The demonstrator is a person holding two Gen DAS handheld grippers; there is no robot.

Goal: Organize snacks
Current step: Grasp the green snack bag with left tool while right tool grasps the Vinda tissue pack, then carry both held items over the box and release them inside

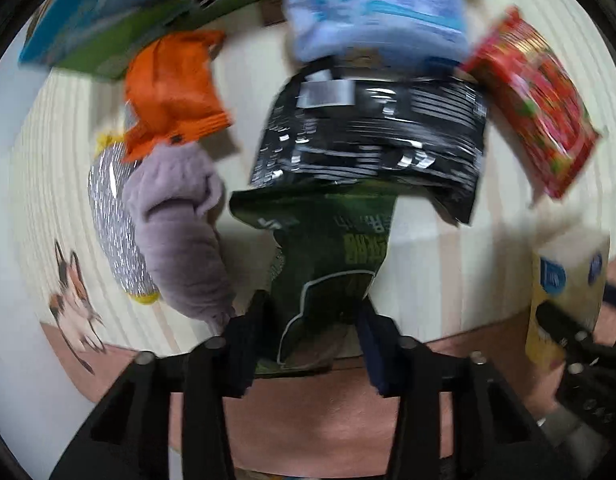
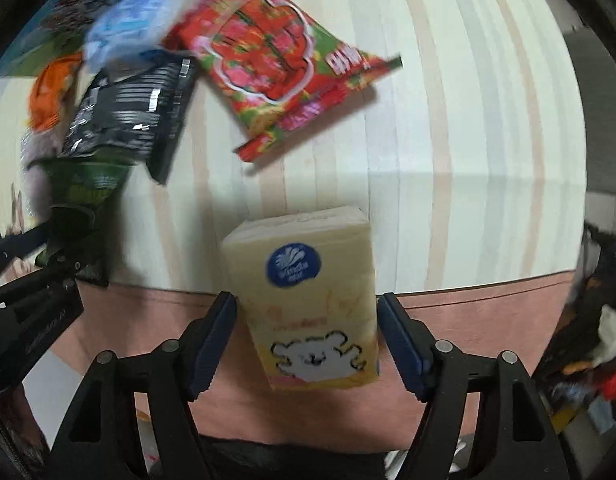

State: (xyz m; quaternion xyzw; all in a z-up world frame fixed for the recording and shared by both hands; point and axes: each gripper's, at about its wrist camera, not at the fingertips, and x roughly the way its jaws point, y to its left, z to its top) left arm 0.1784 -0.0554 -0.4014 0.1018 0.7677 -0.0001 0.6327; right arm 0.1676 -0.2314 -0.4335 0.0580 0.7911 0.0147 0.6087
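Observation:
My left gripper [image 1: 309,320] is shut on the near end of a dark green snack bag [image 1: 327,248], which lies on the striped cloth. Beyond it lie a black bag [image 1: 371,136], a blue pack [image 1: 375,16], a red bag [image 1: 535,100] and an orange bag [image 1: 172,88]. In the right wrist view my right gripper [image 2: 308,312] holds a pale yellow pack with a bear picture [image 2: 308,312] between its fingers. The left finger [image 2: 216,336] touches the pack; the right finger [image 2: 399,340] sits at its edge. The red bag [image 2: 280,68] and black bag [image 2: 136,112] lie farther off.
A grey plush toy [image 1: 180,224] and a silver foil pack [image 1: 112,216] lie left of the green bag. A green-and-blue box [image 1: 100,24] stands at the back left. The striped cloth [image 2: 467,120] ends at a pink edge [image 2: 487,312] near me. Dark clutter [image 2: 595,320] sits at right.

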